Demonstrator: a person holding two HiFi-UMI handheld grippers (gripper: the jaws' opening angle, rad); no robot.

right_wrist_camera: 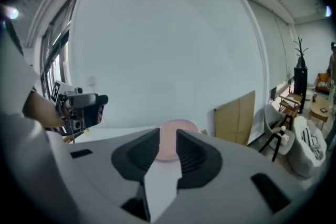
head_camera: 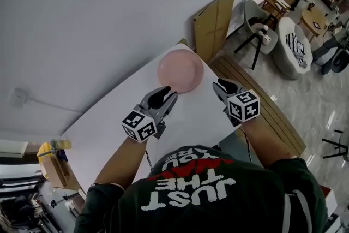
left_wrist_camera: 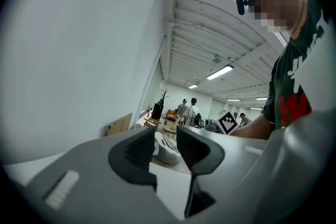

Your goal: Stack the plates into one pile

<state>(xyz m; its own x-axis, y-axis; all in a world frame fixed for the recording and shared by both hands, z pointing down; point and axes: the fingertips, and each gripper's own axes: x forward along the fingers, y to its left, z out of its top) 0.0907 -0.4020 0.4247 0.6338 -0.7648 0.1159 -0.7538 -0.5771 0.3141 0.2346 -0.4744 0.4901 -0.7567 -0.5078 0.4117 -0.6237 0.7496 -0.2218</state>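
A pink plate pile (head_camera: pixel 180 71) lies at the far end of the white table (head_camera: pixel 103 117); whether it is one plate or more I cannot tell. My left gripper (head_camera: pixel 168 93) hovers just short of the plate's near rim, jaws a little apart with nothing between them (left_wrist_camera: pixel 165 140). My right gripper (head_camera: pixel 218 84) hangs to the right of the plate near the table's edge, also open and empty (right_wrist_camera: pixel 167 150). In the right gripper view the plate (right_wrist_camera: pixel 181 124) shows beyond the jaws, apart from them.
A cardboard panel (head_camera: pixel 215 22) leans on the wall past the table's far end. Wooden slats (head_camera: pixel 267 109) lie on the floor to the right. Grey chairs (head_camera: pixel 262 30) and people stand farther off. A yellow-and-wood item (head_camera: pixel 54 163) sits at the left.
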